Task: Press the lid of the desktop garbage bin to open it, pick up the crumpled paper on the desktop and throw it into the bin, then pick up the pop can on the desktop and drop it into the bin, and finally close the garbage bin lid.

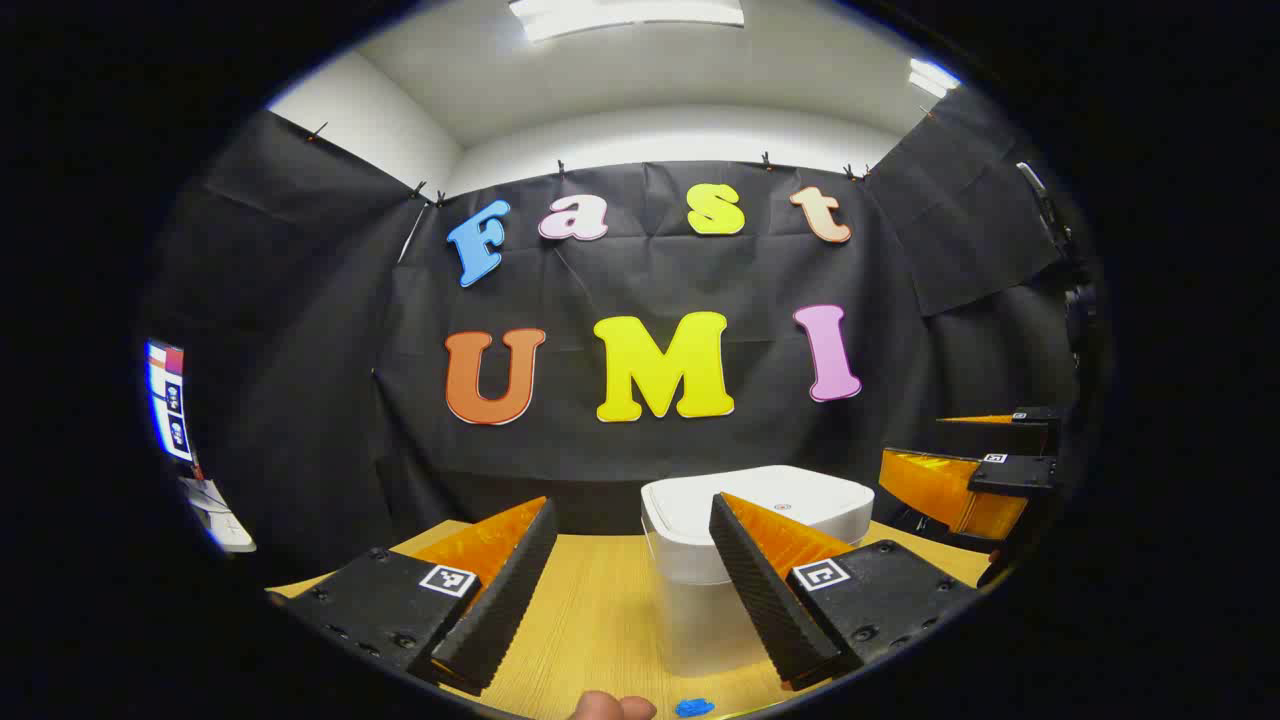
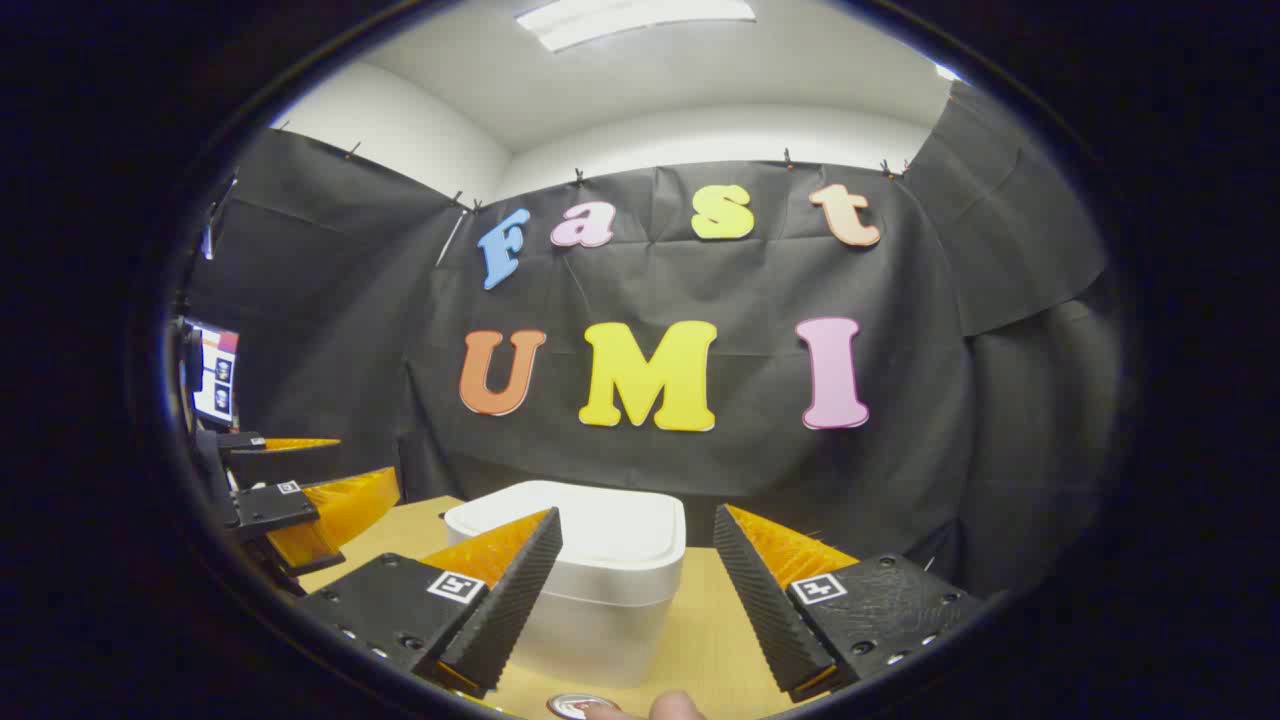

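Bin [image 1: 760,540] sits lower centre on the table [image 1: 600,610], lid [image 2: 590,525] down. Left gripper [image 1: 630,590] and right gripper [image 2: 635,600] both spread, empty. Risk: an off-centre press may tip or slide the light bin.

Bin [image 1: 765,510]: sitting on the table [image 1: 590,610], at 12 o'clock before both grippers.
Booth wall: hanging behind the bin.

A pale wooden surface [image 1: 600,610] runs back to the black cloth wall [image 1: 300,330]. Above the cloth are a white wall [image 2: 700,135] and ceiling lights [image 1: 625,15]. A lit screen [image 1: 167,400] stands at the far left.
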The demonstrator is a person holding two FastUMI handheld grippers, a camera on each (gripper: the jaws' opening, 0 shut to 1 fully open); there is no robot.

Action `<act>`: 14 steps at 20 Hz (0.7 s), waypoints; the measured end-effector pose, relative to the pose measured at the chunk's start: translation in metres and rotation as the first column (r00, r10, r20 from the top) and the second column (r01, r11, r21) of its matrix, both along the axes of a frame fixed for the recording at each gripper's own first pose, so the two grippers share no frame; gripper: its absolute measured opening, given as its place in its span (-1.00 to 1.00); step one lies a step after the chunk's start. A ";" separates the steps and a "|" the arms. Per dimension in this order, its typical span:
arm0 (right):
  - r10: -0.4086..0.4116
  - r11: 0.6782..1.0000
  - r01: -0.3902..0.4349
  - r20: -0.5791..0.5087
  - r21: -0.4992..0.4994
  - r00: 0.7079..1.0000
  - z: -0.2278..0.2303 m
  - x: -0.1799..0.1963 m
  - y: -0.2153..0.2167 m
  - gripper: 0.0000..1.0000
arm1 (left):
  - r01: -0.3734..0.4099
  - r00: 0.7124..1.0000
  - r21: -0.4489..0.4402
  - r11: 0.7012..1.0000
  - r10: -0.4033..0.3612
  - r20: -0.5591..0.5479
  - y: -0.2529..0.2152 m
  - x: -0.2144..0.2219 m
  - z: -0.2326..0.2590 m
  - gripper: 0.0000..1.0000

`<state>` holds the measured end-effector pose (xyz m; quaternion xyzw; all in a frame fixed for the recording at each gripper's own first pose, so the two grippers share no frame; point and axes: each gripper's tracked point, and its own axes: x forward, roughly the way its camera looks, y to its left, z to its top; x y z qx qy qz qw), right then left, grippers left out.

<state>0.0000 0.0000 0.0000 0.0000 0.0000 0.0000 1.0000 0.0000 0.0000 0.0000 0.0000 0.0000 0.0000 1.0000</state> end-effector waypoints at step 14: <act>0.024 1.000 -0.022 -0.068 0.021 0.997 -0.021 0.028 0.022 0.94 | 0.006 0.999 -0.007 1.000 -0.006 -0.049 0.000 0.005 -0.018 0.97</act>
